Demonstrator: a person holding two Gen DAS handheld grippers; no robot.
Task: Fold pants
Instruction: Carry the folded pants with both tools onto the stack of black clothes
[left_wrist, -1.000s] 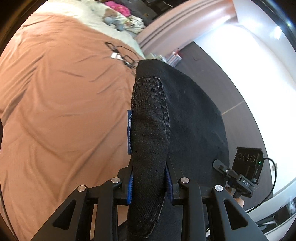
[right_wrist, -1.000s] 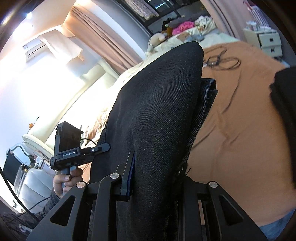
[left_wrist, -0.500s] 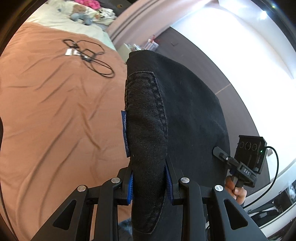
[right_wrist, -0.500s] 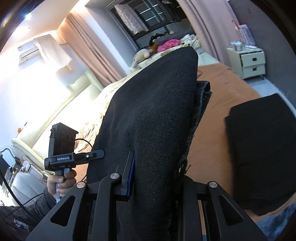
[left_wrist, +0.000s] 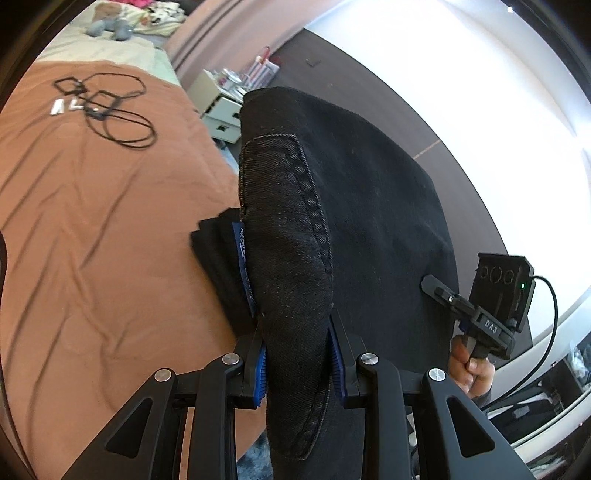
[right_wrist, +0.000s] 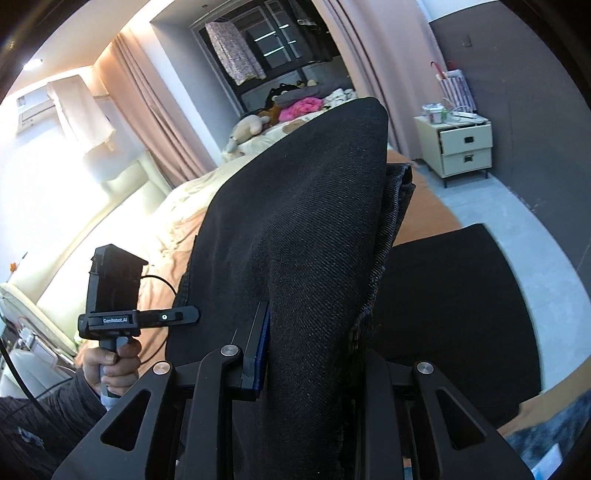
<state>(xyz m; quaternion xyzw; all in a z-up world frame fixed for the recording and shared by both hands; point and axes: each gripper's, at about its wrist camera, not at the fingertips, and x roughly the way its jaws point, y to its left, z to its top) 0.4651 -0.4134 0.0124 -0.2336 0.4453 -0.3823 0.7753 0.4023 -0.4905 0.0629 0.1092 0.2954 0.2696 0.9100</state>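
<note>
Both grippers are clamped on the black pants: the left gripper (left_wrist: 297, 363) pinches a thick bundle with a stitched pocket and a small blue tag showing on its left flank, and the right gripper (right_wrist: 314, 354) pinches a plain stretch of the same pants (left_wrist: 369, 221), the cloth rising straight ahead of each pair of jaws and filling the middle of both wrist views. From the left gripper the other handset (left_wrist: 491, 314), gripped by a hand (left_wrist: 469, 365), shows just off to the right past the fabric; from the right gripper its partner (right_wrist: 122, 314) appears off to the left in the same way. Below and to the left of the left gripper lies the brown bedspread (left_wrist: 92, 240) with a loose cable (left_wrist: 118, 118) well ahead, and a dark folded stack (right_wrist: 461, 314) lies below and right of the right gripper on the bed. The cloth looks like heavy denim: soft enough to drape and sag between the two holds, yet thick, so layers stack up bulky at seams and pockets. It should not slip easily from ribbed pads, nor is it fragile. Good holds are the sturdy stitched edges such as waistband, pocket seam or hem, taking all layers at once so the fold stays aligned.
</note>
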